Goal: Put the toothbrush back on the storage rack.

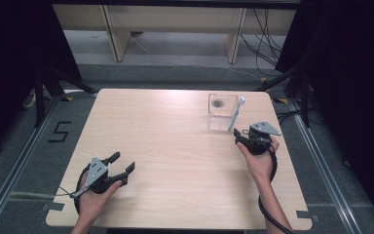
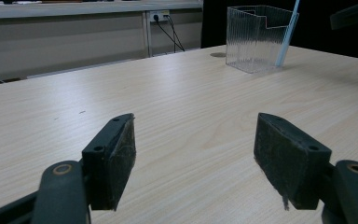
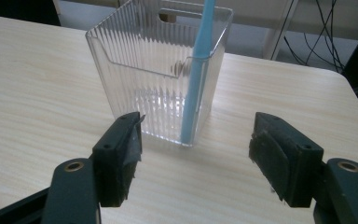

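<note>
A clear ribbed plastic box [image 1: 220, 113] stands upright at the far right of the wooden table [image 1: 175, 146]. A light blue toothbrush [image 1: 237, 112] stands inside it, leaning in the corner nearest my right gripper, head up above the rim. My right gripper [image 1: 239, 138] is open just in front of the box [image 3: 154, 70], apart from it, with the toothbrush [image 3: 198, 70] between its jaw lines [image 3: 196, 158]. My left gripper [image 1: 122, 164] rests open near the front left of the table with nothing between its jaws [image 2: 196, 154]. The box [image 2: 258, 37] and toothbrush [image 2: 286, 35] lie far ahead of it.
Bare wood stretches between the two grippers. Beyond the far table edge stand pale bench legs [image 1: 119, 36] with dangling cables [image 1: 268, 44]. Black curtains flank both sides. A "5" in tape [image 1: 59, 131] marks the floor at the left.
</note>
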The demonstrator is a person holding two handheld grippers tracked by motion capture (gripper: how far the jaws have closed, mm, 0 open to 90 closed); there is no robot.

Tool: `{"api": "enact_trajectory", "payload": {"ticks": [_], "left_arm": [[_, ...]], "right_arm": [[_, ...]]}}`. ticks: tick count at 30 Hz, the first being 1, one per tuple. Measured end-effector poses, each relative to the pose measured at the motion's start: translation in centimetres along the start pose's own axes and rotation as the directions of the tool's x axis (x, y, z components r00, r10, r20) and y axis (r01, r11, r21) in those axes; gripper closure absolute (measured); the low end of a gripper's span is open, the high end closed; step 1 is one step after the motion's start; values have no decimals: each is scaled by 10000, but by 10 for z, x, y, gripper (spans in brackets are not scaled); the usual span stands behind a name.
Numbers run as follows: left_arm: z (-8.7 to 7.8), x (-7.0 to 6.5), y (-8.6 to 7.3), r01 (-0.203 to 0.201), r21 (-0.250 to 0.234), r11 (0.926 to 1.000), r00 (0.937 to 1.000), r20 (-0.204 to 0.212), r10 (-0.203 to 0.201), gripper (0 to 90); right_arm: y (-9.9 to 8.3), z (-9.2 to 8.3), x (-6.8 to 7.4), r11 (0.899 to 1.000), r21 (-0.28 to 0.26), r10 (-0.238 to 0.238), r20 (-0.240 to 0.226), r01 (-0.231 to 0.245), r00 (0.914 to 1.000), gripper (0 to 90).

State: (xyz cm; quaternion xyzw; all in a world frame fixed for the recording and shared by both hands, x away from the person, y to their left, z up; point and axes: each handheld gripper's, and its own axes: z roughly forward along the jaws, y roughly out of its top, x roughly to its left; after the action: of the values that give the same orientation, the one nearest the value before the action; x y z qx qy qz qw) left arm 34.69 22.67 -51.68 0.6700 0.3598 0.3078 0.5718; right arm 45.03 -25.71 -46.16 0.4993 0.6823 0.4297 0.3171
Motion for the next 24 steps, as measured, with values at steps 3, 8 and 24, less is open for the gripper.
{"api": "enact_trajectory", "payload": {"ticks": [3, 8, 24], "left_arm": [[0, 0, 0, 35, 0, 10000, 10000, -27, -35, 286], [-1, 0, 0, 36, 5, 10000, 10000, -32, -36, 286], [-3, 0, 0, 36, 213, 9998, 9999, -141, -33, 286]], "right_arm": [[-2, -4, 2, 10000, 18, 3, 49, -3, 10000, 344], [-8, -11, 4, 9998, 128, -162, 18, 162, 9999, 343], [-25, -34, 8, 9995, 318, -52, -104, 56, 9999, 322]]}}
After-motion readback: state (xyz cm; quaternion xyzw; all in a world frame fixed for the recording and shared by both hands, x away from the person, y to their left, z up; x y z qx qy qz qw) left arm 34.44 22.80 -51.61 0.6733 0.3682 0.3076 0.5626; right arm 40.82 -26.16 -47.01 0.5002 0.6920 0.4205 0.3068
